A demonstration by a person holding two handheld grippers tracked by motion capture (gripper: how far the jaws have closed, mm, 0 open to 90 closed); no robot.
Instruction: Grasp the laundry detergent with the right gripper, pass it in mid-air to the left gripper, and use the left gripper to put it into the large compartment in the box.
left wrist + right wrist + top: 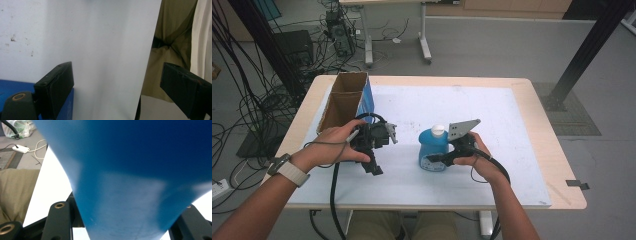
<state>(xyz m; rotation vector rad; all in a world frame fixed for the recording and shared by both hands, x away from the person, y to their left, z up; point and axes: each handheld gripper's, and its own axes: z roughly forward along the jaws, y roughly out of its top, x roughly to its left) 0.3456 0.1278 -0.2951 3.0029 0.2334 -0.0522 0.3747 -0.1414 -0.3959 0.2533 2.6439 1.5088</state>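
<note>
Two grippers in play, one loaded, one idle.

Right gripper (443,159): clenched on the blue bottle (433,149), jaws pressed against its lower body from the person's side; in the right gripper view, the blue bottle (130,182) wedged between both black jaws. Grip low on the body, probably to keep the bottle upright and steady while carried.

Blue bottle: upright on the white mat (492,130), near the middle of the table, white cap (438,130) on top and closed. Base touching or just above the mat, hard to tell which.

Left gripper (377,145): released, jaws spread wide with nothing between them; in the left gripper view, bare white mat (100,50) in the gap. Held just left of the bottle and apart from it, likely waiting its turn.

Cardboard box (343,100): open-topped, two compartments, blue side panel, at the far-left part of the table just beyond the left hand (332,145). Open mouth facing up, a plausible destination for the bottle.

Wooden table (557,165): light rim showing around the mat.
</note>
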